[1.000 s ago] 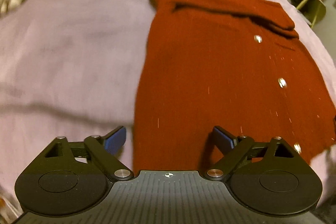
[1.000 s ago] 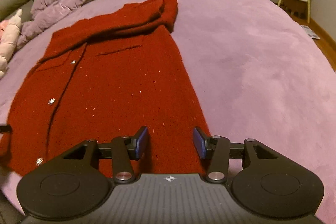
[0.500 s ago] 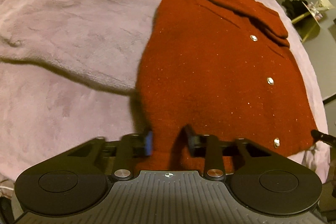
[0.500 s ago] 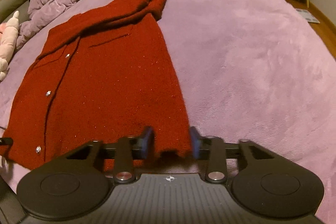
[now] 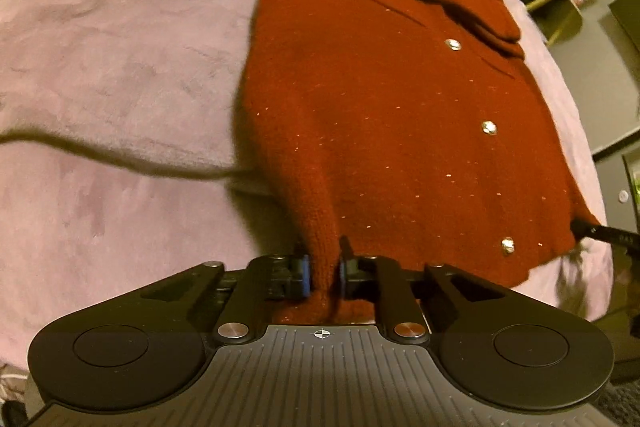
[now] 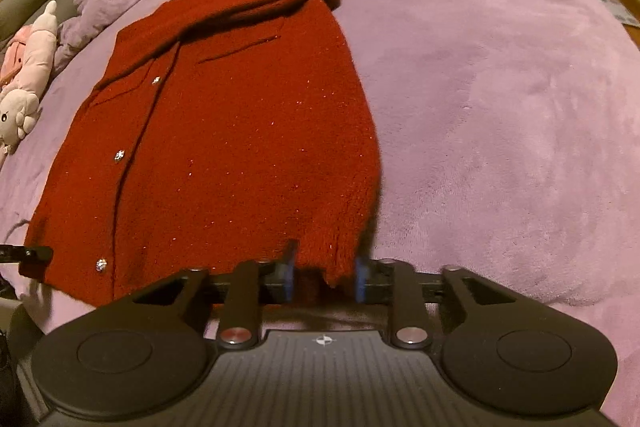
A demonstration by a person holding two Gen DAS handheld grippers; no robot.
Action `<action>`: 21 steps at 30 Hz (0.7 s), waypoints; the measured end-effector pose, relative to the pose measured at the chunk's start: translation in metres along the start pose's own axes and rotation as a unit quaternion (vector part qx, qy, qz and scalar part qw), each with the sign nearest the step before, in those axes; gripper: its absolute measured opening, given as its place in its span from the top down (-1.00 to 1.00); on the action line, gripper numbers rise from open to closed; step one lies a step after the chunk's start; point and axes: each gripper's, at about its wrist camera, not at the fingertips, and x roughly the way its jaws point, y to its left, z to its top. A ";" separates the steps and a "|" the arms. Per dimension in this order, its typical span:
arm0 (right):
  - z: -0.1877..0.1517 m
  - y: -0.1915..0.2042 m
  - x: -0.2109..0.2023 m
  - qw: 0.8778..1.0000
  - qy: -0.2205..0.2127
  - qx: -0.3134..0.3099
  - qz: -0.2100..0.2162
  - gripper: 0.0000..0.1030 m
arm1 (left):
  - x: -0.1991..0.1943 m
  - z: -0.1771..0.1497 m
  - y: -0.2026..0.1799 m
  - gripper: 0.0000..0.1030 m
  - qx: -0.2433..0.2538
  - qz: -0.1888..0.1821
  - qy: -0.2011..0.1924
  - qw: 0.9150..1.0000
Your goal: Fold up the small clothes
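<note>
You are pinching the hem corners of the red cardigan (image 5: pixel 380 131) lying ahead on the bed (image 6: pixel 500 87): left tongs (image 5: pixel 323 273) clamped narrow on knit, right tongs (image 6: pixel 325 277) closing around theirs, for an even fold.

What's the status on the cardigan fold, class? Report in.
Left tool shut on red cardigan hem corner. Right tool closing on the other corner, fabric between pads. Cardigan flat on purple blanket, buttoned. Nothing in the way.
</note>
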 end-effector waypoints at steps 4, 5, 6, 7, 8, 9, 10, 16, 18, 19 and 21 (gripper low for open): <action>0.016 -0.009 -0.005 0.995 0.013 0.066 0.075 0.73 | -0.013 0.008 -0.011 0.79 0.003 -0.045 -0.002 0.999; 0.021 -0.011 -0.007 0.992 0.013 0.084 0.095 0.74 | -0.019 0.011 -0.016 0.80 0.004 -0.065 -0.009 0.998; 0.026 -0.012 -0.008 0.989 0.009 0.099 0.112 0.75 | -0.023 0.015 -0.022 0.80 0.002 -0.087 -0.017 0.996; 0.033 -0.013 -0.010 0.985 0.003 0.112 0.131 0.75 | -0.029 0.021 -0.027 0.80 0.000 -0.106 -0.027 0.994; 0.038 -0.013 -0.010 0.982 -0.002 0.122 0.143 0.76 | -0.034 0.027 -0.031 0.80 -0.002 -0.118 -0.040 0.992; 0.044 -0.013 -0.009 0.979 -0.007 0.134 0.155 0.76 | -0.038 0.034 -0.035 0.80 -0.002 -0.127 -0.053 0.990; 0.050 -0.012 -0.007 0.976 -0.014 0.143 0.165 0.77 | -0.043 0.043 -0.040 0.80 -0.001 -0.136 -0.070 0.988; 0.101 -0.005 0.006 0.971 -0.070 0.159 0.162 0.80 | -0.047 0.097 -0.045 0.81 -0.023 -0.142 -0.140 0.980; 0.120 -0.004 0.013 0.971 -0.089 0.164 0.148 0.81 | -0.043 0.116 -0.040 0.80 -0.040 -0.132 -0.160 0.977; 0.129 -0.003 0.017 0.972 -0.098 0.165 0.138 0.81 | -0.042 0.124 -0.038 0.81 -0.048 -0.124 -0.169 0.977; 0.145 -0.002 0.025 0.973 -0.115 0.163 0.117 0.81 | -0.034 0.141 -0.031 0.81 -0.060 -0.099 -0.183 0.976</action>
